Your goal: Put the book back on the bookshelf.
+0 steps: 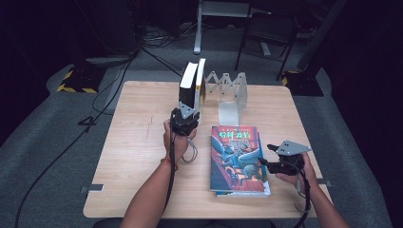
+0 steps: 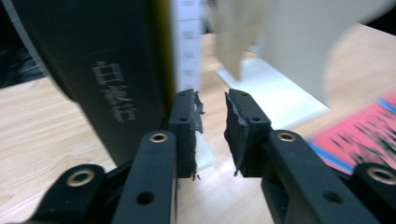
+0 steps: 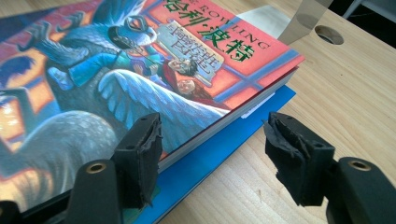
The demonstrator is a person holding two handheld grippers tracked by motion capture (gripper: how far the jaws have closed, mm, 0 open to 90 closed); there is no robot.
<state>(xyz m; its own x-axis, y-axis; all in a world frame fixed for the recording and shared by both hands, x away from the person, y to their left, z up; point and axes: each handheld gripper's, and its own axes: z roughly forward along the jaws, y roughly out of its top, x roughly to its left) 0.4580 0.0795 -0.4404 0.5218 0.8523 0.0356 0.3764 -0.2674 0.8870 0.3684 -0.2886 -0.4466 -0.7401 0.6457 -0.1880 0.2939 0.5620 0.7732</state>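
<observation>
- L gripper [image 1: 184, 119] at foot of two upright books [image 1: 192, 85] in the rack [image 1: 233, 95], far side of table [image 1: 138, 142]; jaws parted, nothing between pads (black book [image 2: 102, 79] just beside one jaw).
- R gripper [image 1: 273, 159] at right edge of colourful book [image 1: 237, 159], lying flat, near-right of table.
- R jaws wide apart, one pad [image 3: 140, 158] over book [image 3: 116, 84] edge, not clamped; blue book [image 3: 219, 149] underneath.

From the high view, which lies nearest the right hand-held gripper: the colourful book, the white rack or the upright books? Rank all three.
From the right hand-held gripper:
1. Colourful book, flat, just beside it.
2. White rack, behind the book.
3. Upright books, far-left end of the rack.
</observation>
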